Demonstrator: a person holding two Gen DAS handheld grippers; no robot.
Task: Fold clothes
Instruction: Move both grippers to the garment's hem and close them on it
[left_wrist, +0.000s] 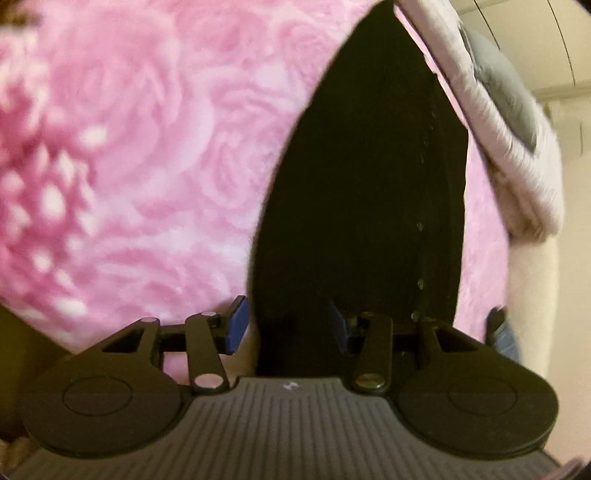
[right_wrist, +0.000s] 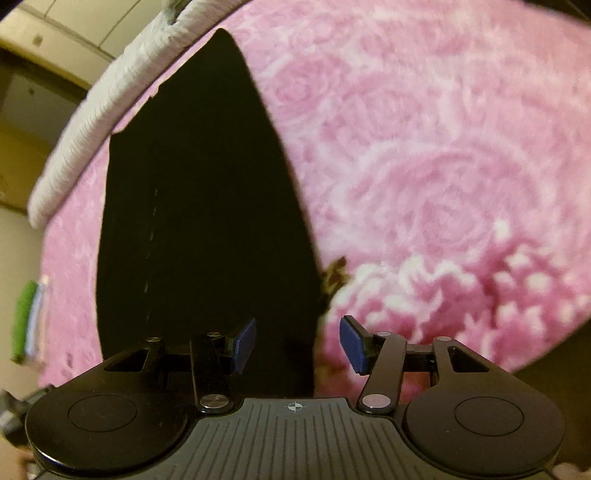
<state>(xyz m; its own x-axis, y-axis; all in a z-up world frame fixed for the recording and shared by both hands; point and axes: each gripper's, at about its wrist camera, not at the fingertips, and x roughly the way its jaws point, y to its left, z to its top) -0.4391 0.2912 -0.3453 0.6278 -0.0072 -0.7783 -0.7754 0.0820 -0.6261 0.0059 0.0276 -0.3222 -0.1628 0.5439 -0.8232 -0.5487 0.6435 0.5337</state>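
A black garment (left_wrist: 354, 192) lies flat and long on a pink rose-patterned blanket (left_wrist: 155, 158). It has a stitched seam along one side. My left gripper (left_wrist: 288, 325) is open, its blue pads (left_wrist: 236, 325) straddling the garment's near left edge. In the right wrist view the same black garment (right_wrist: 207, 221) stretches away over the pink blanket (right_wrist: 424, 166). My right gripper (right_wrist: 297, 345) is open, its blue pads (right_wrist: 352, 345) straddling the garment's near right edge. Neither gripper holds anything.
A white fuzzy blanket (left_wrist: 517, 166) with a grey cushion (left_wrist: 506, 88) lies along the far edge, also in the right wrist view (right_wrist: 110, 107). A folded green and white stack (right_wrist: 29, 325) sits at the left. A blue-clad object (left_wrist: 504, 332) is at the right.
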